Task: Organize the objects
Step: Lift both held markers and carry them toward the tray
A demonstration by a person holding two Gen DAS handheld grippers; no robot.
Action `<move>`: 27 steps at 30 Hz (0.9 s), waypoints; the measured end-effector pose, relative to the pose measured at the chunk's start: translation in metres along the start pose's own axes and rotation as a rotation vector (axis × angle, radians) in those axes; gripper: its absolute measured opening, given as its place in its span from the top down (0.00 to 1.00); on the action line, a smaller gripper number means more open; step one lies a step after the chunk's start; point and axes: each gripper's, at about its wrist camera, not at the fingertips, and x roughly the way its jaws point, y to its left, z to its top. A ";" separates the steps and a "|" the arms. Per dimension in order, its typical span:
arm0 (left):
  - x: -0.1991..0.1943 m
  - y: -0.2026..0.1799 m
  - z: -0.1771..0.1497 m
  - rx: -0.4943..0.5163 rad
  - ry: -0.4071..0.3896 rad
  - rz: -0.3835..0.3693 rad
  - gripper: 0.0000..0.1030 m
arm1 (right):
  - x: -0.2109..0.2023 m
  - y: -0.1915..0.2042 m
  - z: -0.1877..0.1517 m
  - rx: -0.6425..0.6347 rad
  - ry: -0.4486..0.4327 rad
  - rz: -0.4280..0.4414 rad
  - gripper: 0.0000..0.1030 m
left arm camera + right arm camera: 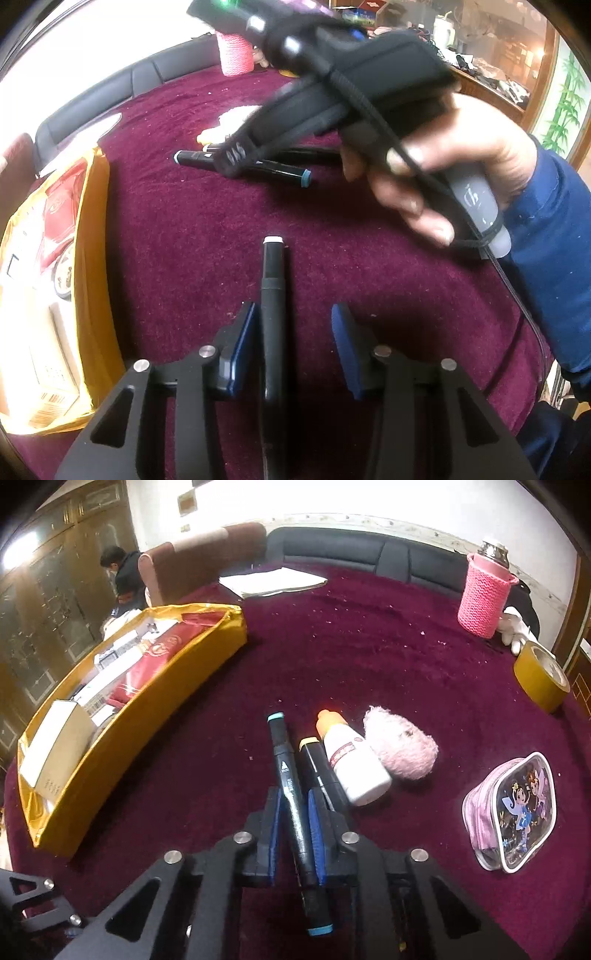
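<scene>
Right wrist | right claw (293, 825) clamped on blue-capped marker (291, 801); seemingly lifted

Black two-finger left gripper (293, 354) with blue pads, silver screws – black corded right gripper (293, 829), dark blue sleeve (554, 258)
</scene>
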 end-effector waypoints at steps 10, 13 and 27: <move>0.003 0.018 -0.002 -0.116 -0.045 -0.024 0.86 | -0.007 -0.004 -0.013 0.054 -0.031 0.002 0.85; 0.009 0.026 0.007 -0.132 -0.056 -0.012 0.86 | -0.021 -0.013 -0.013 0.131 -0.074 0.046 0.84; -0.013 0.030 0.021 -0.139 -0.134 0.133 0.86 | -0.047 -0.001 -0.017 0.152 -0.146 0.111 0.84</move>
